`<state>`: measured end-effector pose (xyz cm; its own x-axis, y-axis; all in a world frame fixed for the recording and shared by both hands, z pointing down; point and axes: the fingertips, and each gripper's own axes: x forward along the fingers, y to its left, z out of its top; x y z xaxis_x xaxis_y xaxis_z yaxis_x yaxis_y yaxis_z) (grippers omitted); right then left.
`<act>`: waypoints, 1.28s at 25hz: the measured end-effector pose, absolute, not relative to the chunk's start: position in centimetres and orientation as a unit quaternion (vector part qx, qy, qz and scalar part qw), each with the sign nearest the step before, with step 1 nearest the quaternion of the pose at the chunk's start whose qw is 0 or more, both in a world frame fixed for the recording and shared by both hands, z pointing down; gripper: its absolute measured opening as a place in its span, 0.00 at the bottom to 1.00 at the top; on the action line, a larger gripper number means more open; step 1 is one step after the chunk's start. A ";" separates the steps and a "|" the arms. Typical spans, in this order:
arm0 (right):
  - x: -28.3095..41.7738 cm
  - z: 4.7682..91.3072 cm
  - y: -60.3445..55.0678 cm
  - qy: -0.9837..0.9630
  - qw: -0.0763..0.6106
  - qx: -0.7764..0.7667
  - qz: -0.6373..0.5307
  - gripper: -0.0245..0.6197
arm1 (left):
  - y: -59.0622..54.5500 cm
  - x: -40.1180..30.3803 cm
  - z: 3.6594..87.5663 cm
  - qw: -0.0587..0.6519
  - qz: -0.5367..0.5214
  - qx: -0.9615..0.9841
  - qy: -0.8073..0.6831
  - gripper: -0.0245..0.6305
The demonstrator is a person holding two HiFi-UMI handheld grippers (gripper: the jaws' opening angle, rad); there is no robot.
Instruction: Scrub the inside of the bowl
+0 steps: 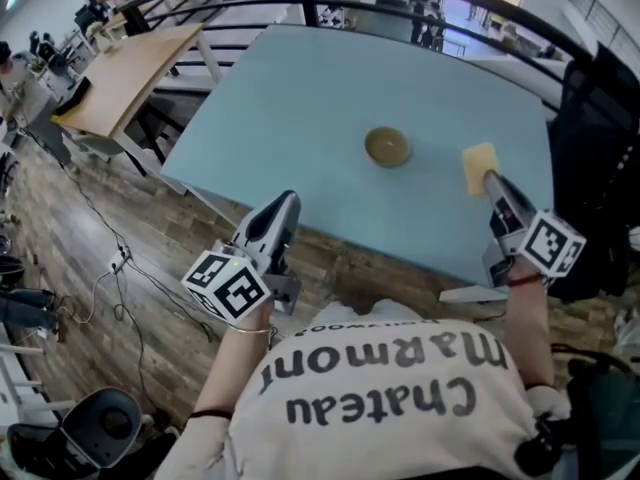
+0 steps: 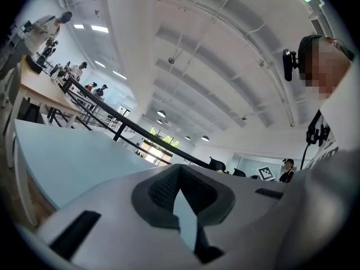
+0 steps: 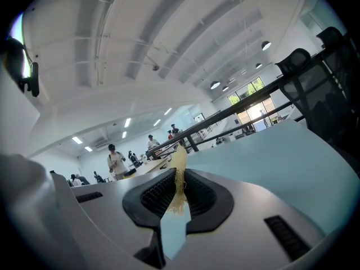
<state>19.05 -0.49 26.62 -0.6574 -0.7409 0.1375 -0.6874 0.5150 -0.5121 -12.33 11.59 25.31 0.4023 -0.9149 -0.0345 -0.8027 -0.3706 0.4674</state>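
"The right gripper [image 1: 492, 180] is pinched tight on the yellow sponge [image 1: 479, 165]. Where's the bowl [image 1: 387, 146]?"
"Out in the middle of the blue tabletop [image 1: 300, 118], sitting the right way up. It's to the left of the sponge, near it but not touching."
"And the left gripper [image 1: 286, 206]?"
"Closed with nothing in it — back by the near edge of the tabletop, farther from the bowl than the right one."
"So which one goes in?"
"The right one, I think. It has the sponge and it's closer. The sponge sticks out past the tip, pointing away from the person, so it needs to slide left and tip down into the bowl — the left could come over to hold the bowl steady"
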 end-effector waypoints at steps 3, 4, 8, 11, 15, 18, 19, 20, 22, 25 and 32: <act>19.2 28.1 -0.3 0.867 0.038 -0.409 -0.282 0.13 | 11.5 -11.2 26.6 0.208 -0.138 0.816 -0.521 0.04; 19.2 28.7 -0.2 0.865 0.035 -0.409 -0.288 0.14 | 11.4 -11.0 27.0 0.213 -0.135 0.816 -0.520 0.04; 18.6 30.9 -0.6 0.857 0.019 -0.408 -0.314 0.14 | 10.4 -10.3 28.4 0.234 -0.127 0.816 -0.513 0.04; 18.3 32.5 -0.7 0.846 0.007 -0.414 -0.336 0.14 | 9.7 -10.2 29.5 0.253 -0.111 0.817 -0.507 0.04; 17.4 33.6 -2.0 0.839 0.010 -0.422 -0.344 0.13 | 7.3 -10.9 31.1 0.270 -0.090 0.820 -0.496 0.04; 16.3 34.6 -5.1 0.834 0.013 -0.425 -0.352 0.14 | 3.1 -11.5 32.3 0.277 -0.076 0.823 -0.490 0.04; 16.0 35.0 -6.2 0.832 0.013 -0.427 -0.354 0.14 | 1.8 -11.7 32.6 0.280 -0.071 0.824 -0.487 0.04; 15.7 35.3 -7.1 0.830 0.013 -0.429 -0.357 0.14 | 0.6 -11.9 33.0 0.285 -0.066 0.824 -0.485 0.04; 14.9 35.7 -8.4 0.824 0.017 -0.434 -0.363 0.13 | -1.4 -12.3 33.5 0.296 -0.059 0.824 -0.479 0.04; 14.1 35.6 -9.1 0.815 0.018 -0.445 -0.370 0.14 | -3.5 -12.5 33.7 0.310 -0.058 0.829 -0.461 0.04; 14.5 36.8 -9.3 0.789 0.024 -0.471 -0.393 0.14 | -7.7 -8.6 35.8 0.379 -0.036 0.838 -0.391 0.20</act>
<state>14.52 -9.35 36.79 -0.5555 -0.7624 0.3319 -0.7243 0.2476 -0.6434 -8.57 -7.68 35.83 0.6923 -0.6818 0.2365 -0.6276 -0.4070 0.6637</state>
